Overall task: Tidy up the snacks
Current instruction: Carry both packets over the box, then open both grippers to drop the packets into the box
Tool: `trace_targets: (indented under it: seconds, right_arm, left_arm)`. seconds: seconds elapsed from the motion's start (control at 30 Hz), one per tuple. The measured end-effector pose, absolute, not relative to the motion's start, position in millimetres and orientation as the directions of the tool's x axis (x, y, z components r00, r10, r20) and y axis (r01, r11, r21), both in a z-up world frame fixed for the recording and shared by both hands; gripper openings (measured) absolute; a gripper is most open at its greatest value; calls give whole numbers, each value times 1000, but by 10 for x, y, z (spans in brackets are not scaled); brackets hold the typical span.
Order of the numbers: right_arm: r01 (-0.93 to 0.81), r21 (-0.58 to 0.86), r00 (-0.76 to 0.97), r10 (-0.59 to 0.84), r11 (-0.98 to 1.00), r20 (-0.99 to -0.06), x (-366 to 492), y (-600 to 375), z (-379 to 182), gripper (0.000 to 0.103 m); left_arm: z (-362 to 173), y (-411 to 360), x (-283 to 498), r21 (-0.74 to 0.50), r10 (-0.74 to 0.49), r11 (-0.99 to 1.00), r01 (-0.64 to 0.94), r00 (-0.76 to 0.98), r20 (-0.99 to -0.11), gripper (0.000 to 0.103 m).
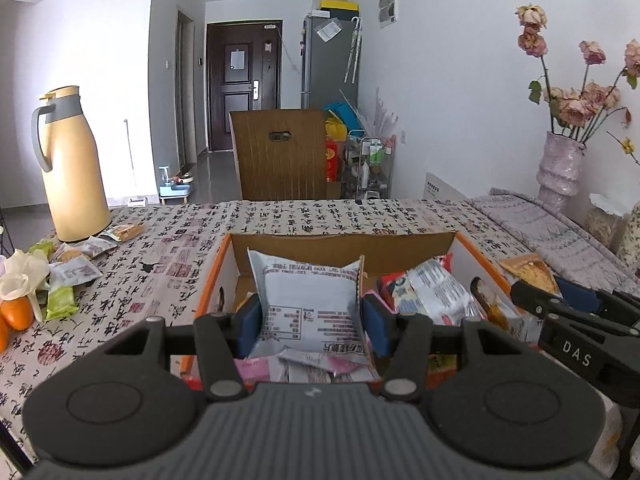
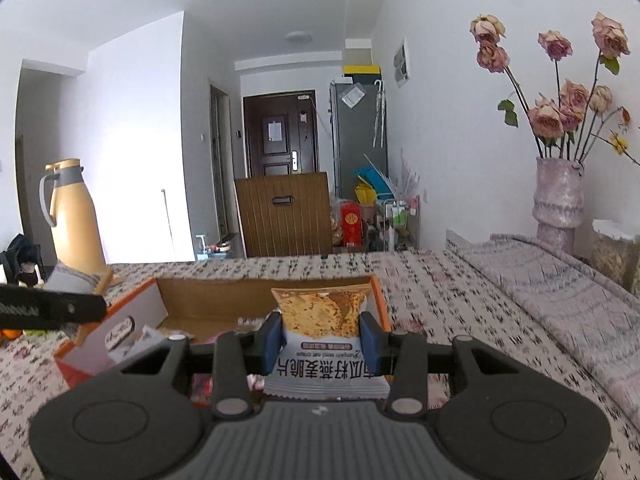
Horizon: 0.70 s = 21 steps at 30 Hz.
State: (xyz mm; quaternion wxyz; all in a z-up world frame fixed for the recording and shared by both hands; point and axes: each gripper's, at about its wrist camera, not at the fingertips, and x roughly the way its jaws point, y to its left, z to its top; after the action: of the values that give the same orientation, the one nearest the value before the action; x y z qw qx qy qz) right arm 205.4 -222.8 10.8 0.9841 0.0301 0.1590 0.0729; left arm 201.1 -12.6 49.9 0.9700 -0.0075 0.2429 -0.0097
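Note:
An orange-edged cardboard box (image 1: 474,258) stands on the table, split by a cardboard divider (image 1: 361,276) and holding several snack packets (image 1: 436,294). My left gripper (image 1: 310,324) is shut on a grey-white snack packet (image 1: 310,300), held upright above the box's left compartment. My right gripper (image 2: 320,344) is shut on an oat-crisp packet (image 2: 320,320) with an orange crisp picture, held over the box (image 2: 378,292). In the left wrist view the right gripper (image 1: 552,300) comes in from the right with the oat-crisp packet (image 1: 528,270). The left gripper's finger (image 2: 52,308) shows at the left of the right wrist view.
A yellow thermos jug (image 1: 72,164) stands at the table's far left, with loose snack packets (image 1: 76,268) and an orange fruit (image 1: 16,312) near it. A vase of dried roses (image 1: 560,168) stands at the right by the wall. A wooden chair back (image 1: 280,156) is behind the table.

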Motion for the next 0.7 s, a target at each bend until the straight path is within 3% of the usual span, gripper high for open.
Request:
trace_targets:
  seconds: [0.5, 0.7]
  right_arm:
    - [-119, 102, 940, 145, 988, -309, 2610, -2183, 32, 40]
    - [-127, 101, 924, 155, 987, -350, 2672, -2202, -88, 40]
  left_arm:
    - [281, -196, 2481, 14, 62, 998, -62, 899, -433, 54]
    - [159, -183, 2523, 10, 32, 999, -31, 895, -445, 54]
